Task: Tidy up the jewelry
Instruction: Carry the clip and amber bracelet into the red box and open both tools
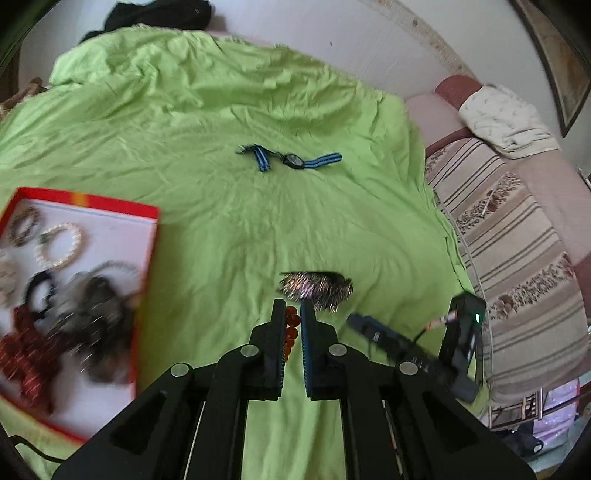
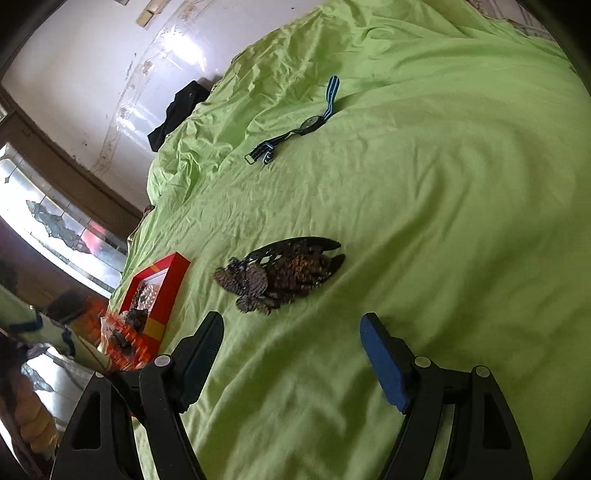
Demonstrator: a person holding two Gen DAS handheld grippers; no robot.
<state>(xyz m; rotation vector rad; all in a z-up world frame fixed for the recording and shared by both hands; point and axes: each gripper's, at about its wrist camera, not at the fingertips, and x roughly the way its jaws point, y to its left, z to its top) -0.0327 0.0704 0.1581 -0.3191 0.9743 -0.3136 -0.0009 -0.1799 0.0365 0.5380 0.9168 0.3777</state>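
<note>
My left gripper (image 1: 292,314) is shut on a string of orange-red beads (image 1: 291,328) just above the green sheet (image 1: 221,206). A dark sequined hair clip (image 1: 317,288) lies just beyond its fingertips; in the right wrist view it (image 2: 284,271) lies ahead of my open, empty right gripper (image 2: 291,332). A watch with a blue striped strap (image 1: 291,160) lies further back, also in the right wrist view (image 2: 306,123). A red box (image 1: 122,210) at the left holds bracelets, dark hair ties and red beads; it also shows in the right wrist view (image 2: 177,280).
The right gripper (image 1: 399,339) shows at lower right of the left wrist view. A striped sofa (image 1: 509,236) with a cushion stands right of the bed. A black garment (image 1: 159,14) lies at the far edge by the white wall.
</note>
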